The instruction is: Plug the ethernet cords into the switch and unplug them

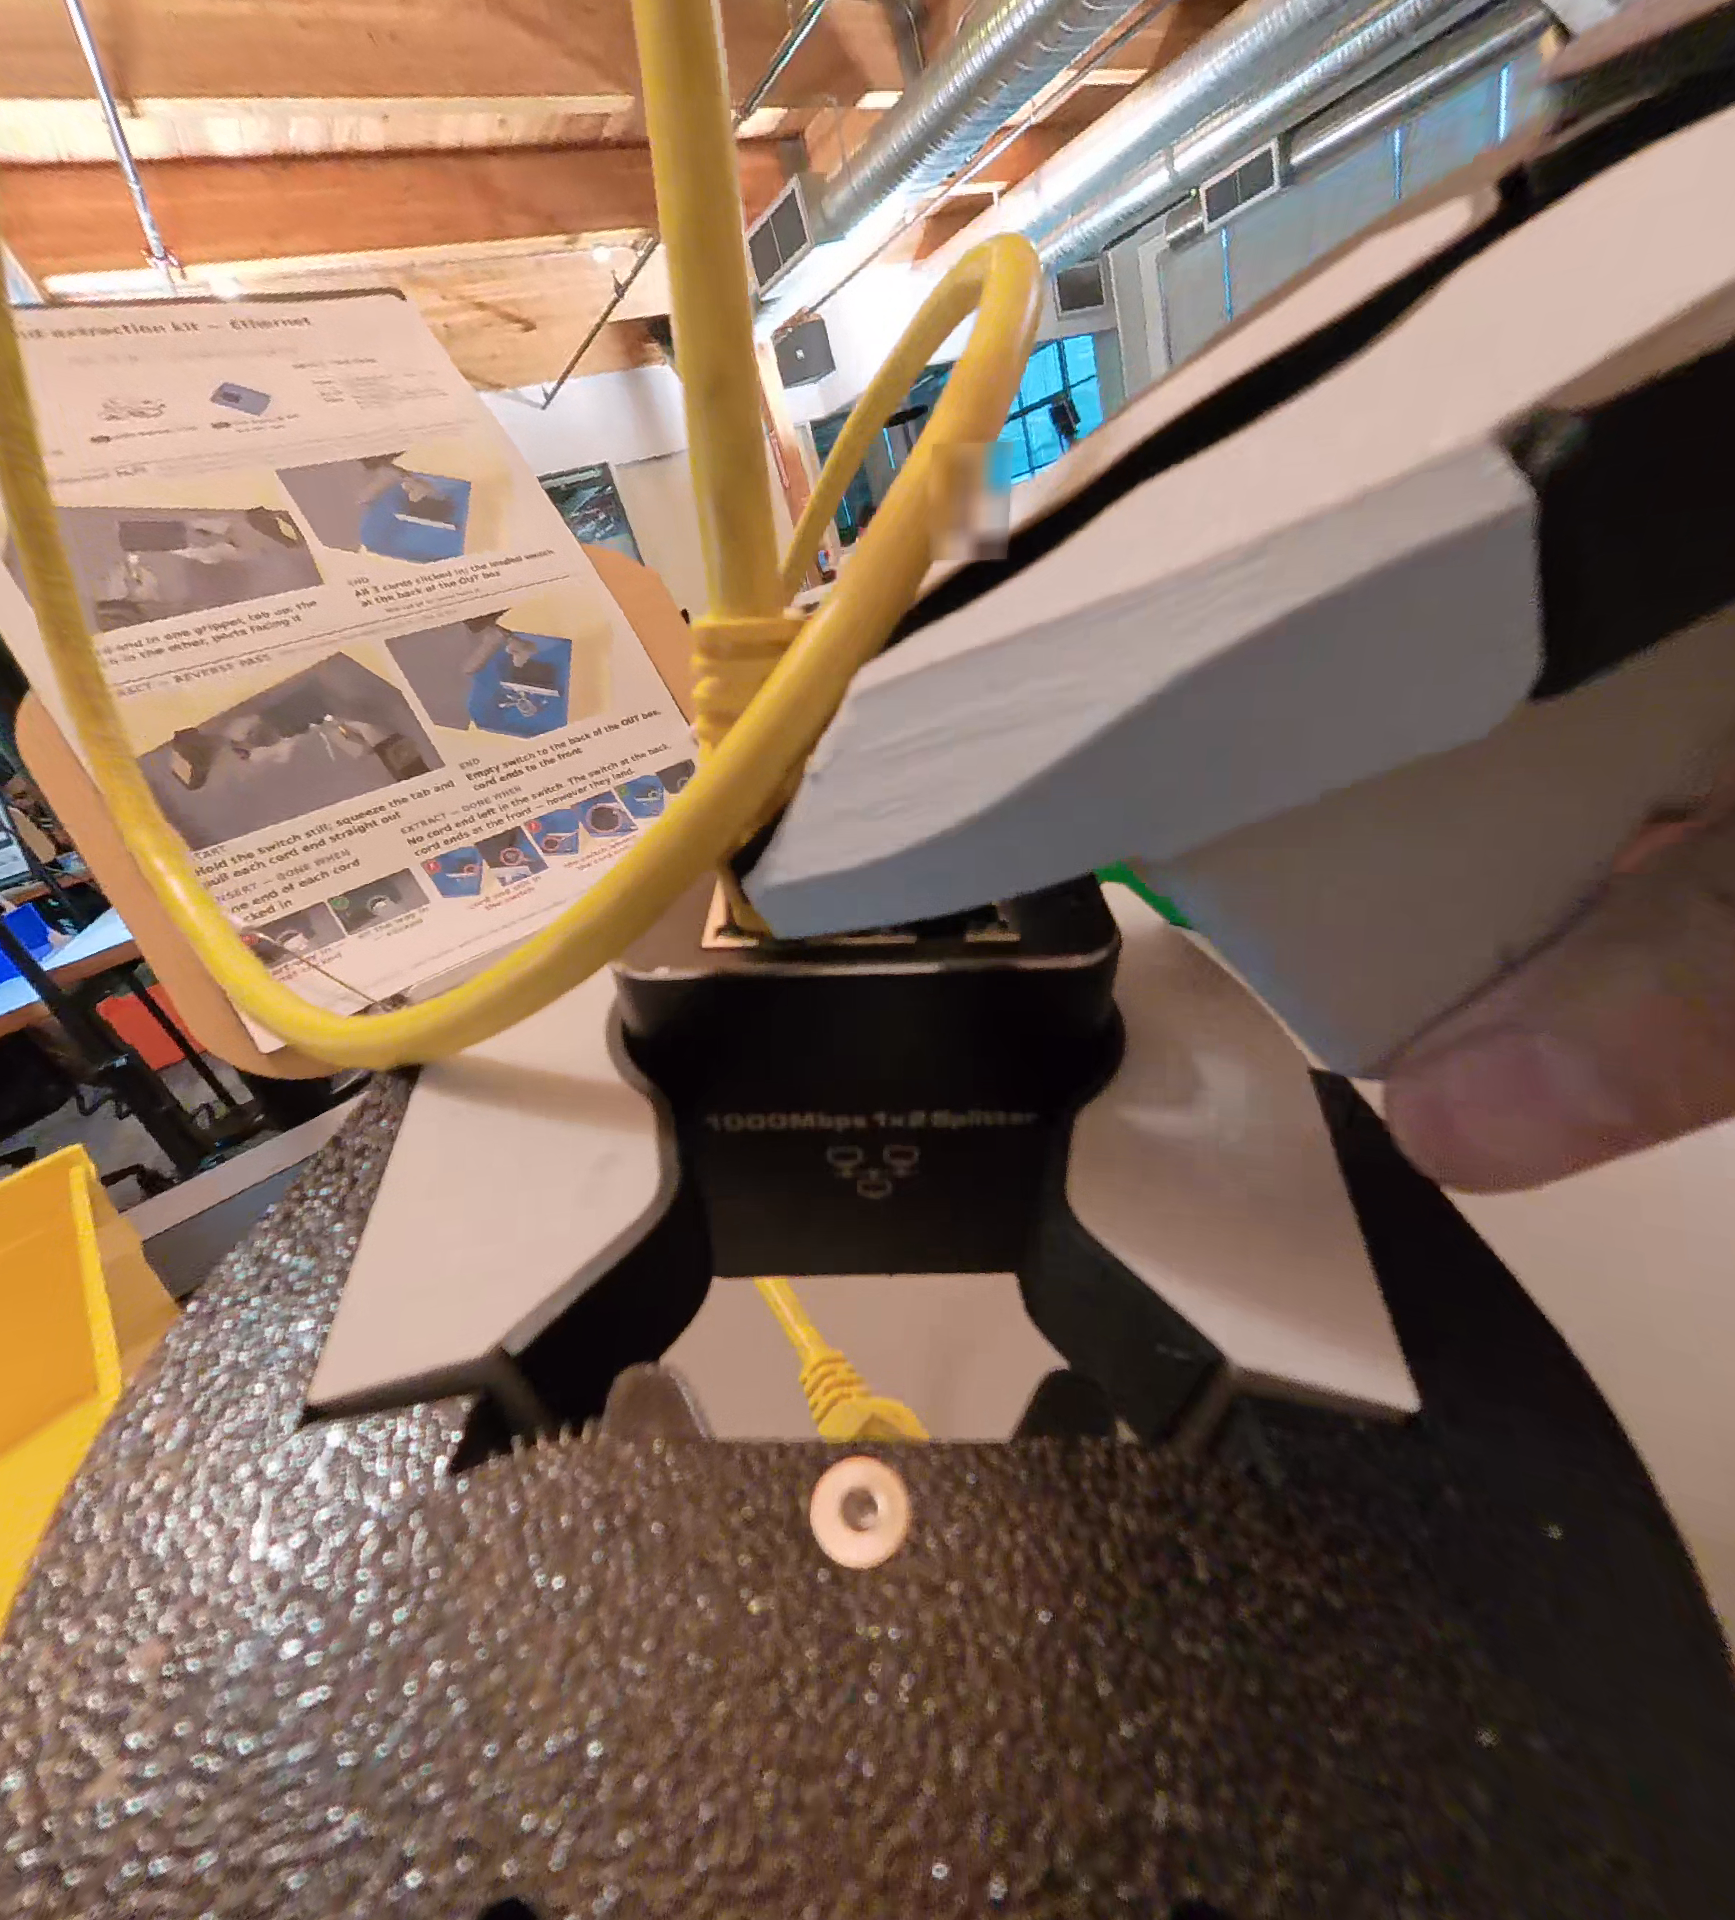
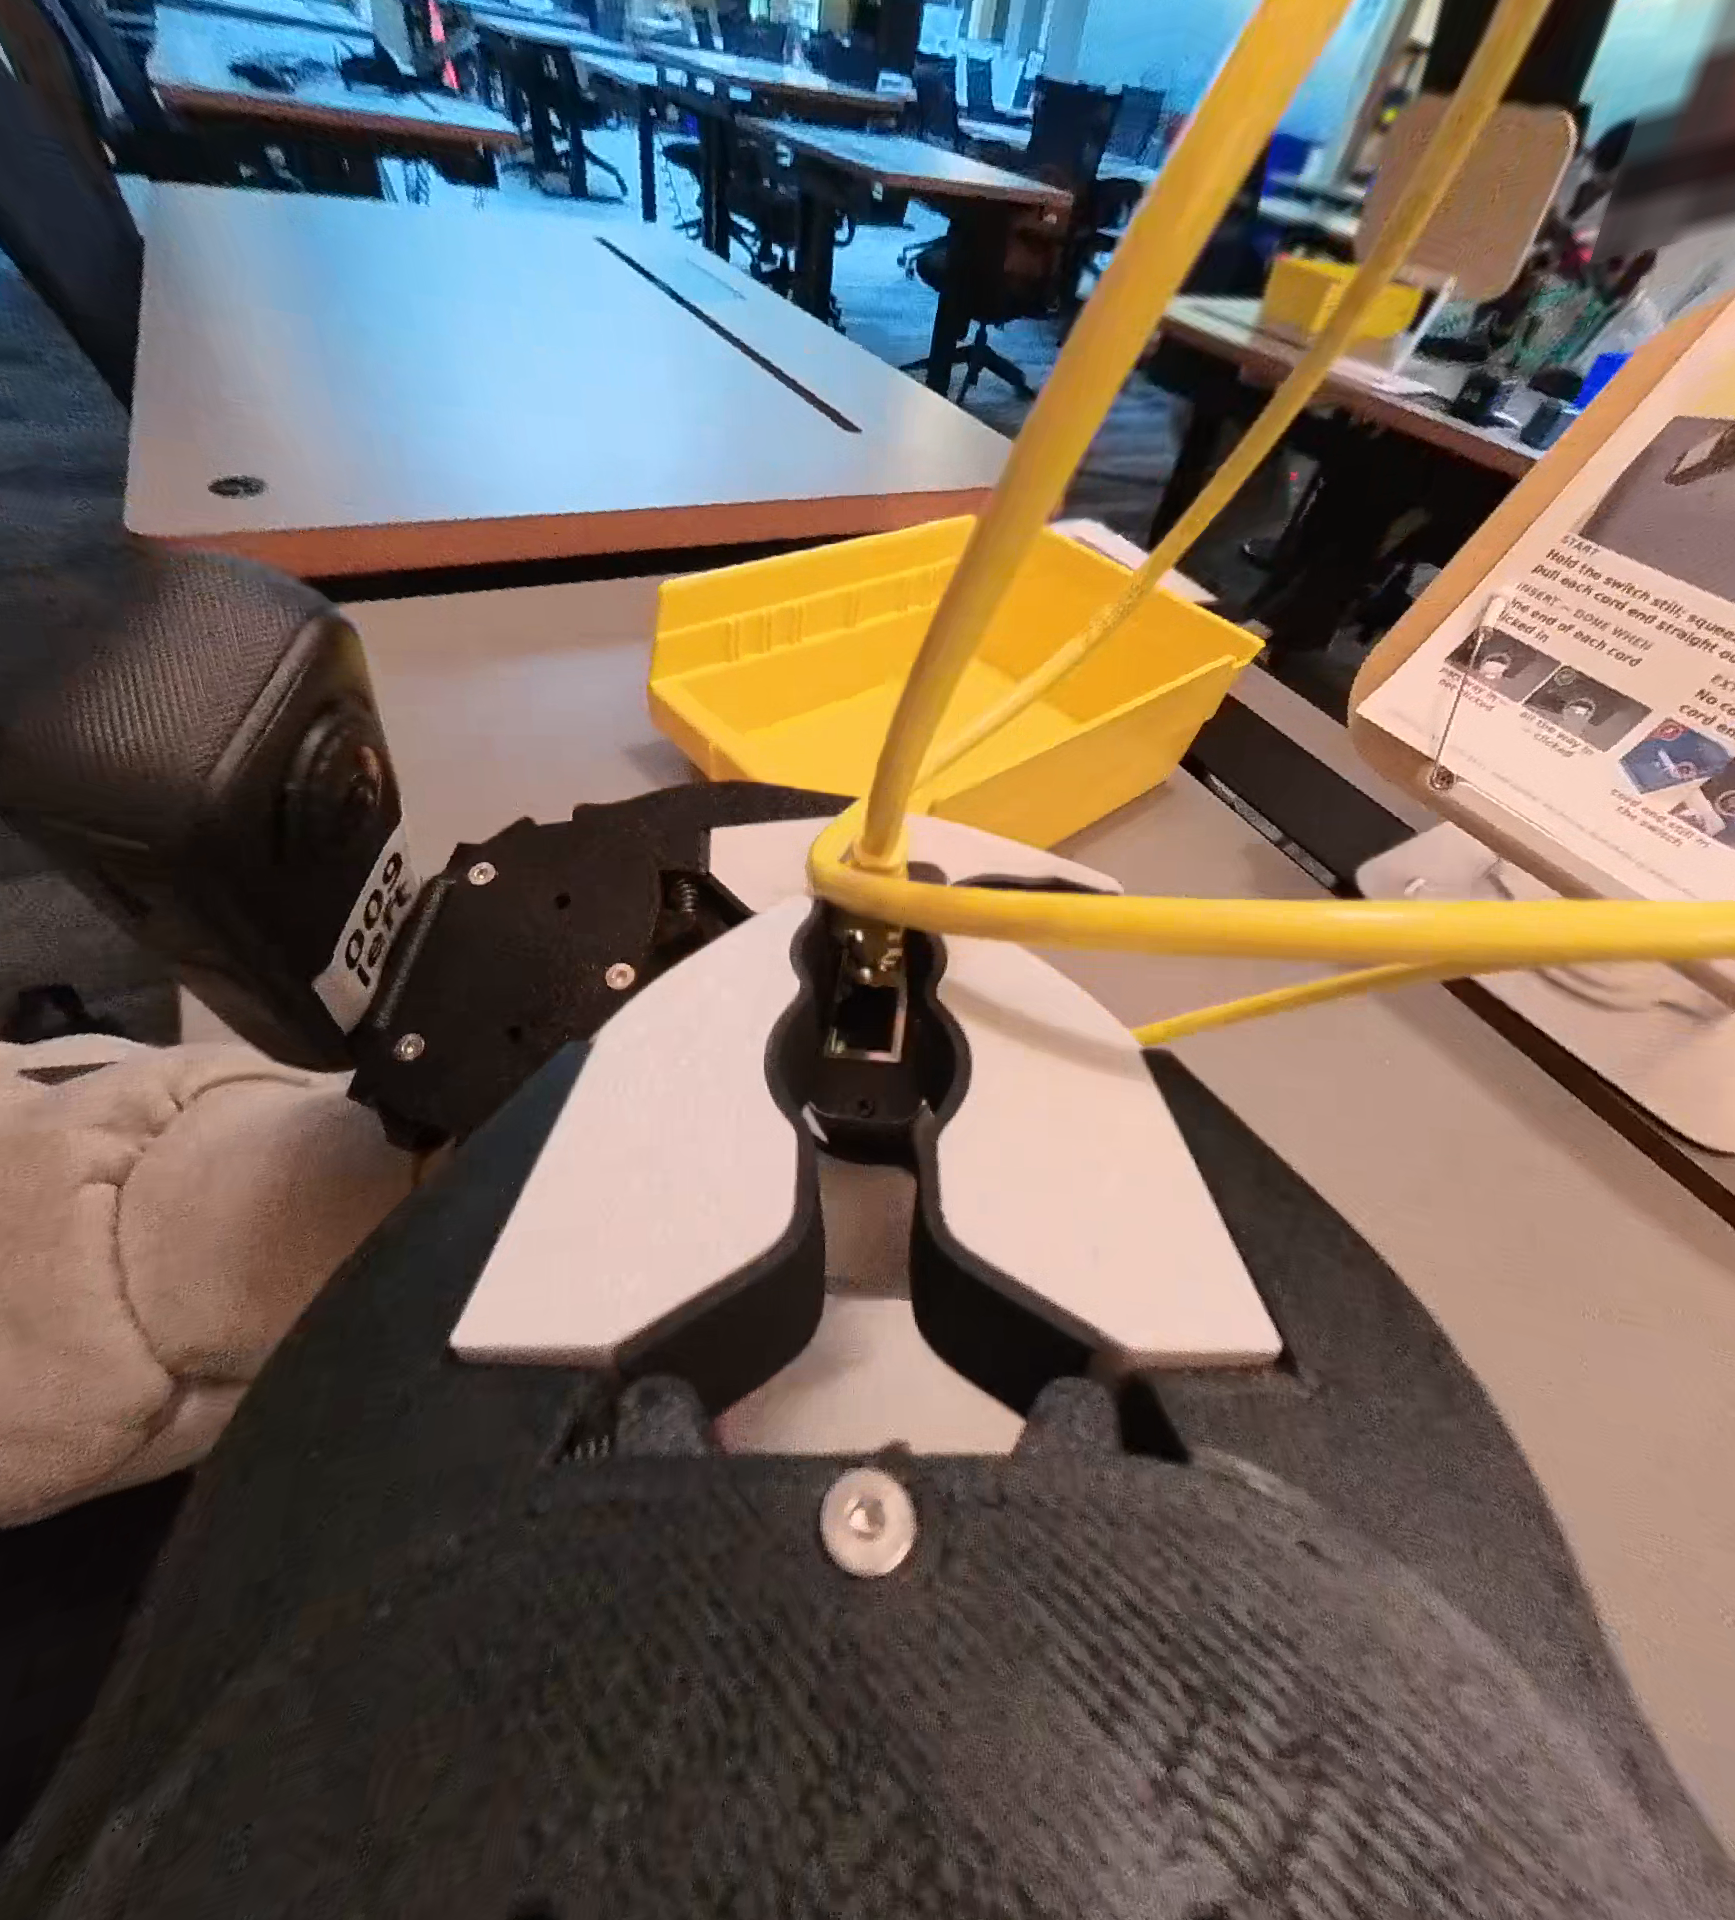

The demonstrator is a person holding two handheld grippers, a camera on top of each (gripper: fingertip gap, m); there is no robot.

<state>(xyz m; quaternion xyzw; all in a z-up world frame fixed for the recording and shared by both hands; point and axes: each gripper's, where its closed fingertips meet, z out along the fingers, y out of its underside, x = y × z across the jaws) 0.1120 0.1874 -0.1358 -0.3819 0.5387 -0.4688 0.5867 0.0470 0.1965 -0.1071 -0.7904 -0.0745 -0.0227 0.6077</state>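
Between your left gripper's [image 1: 868, 1143] closed fingers sits the black switch [image 1: 868, 1049], held above the worktop. Your right gripper [image 2: 868, 997] is clamped on a yellow ethernet cord [image 2: 1362, 920] plug at a port. One cord [image 1: 728, 416] looks seated; an open port [image 2: 865, 1029] remains, so plugging seems unfinished.

The small black plastic switch [image 1: 868, 1164] is sitting between the left tongs [image 1: 868, 1091], over the bench [image 2: 1465, 1299]; the open yellow plastic bin [image 2: 946, 686] is lying behind, the printed paper instruction sheet [image 2: 1621, 665] standing to its right.
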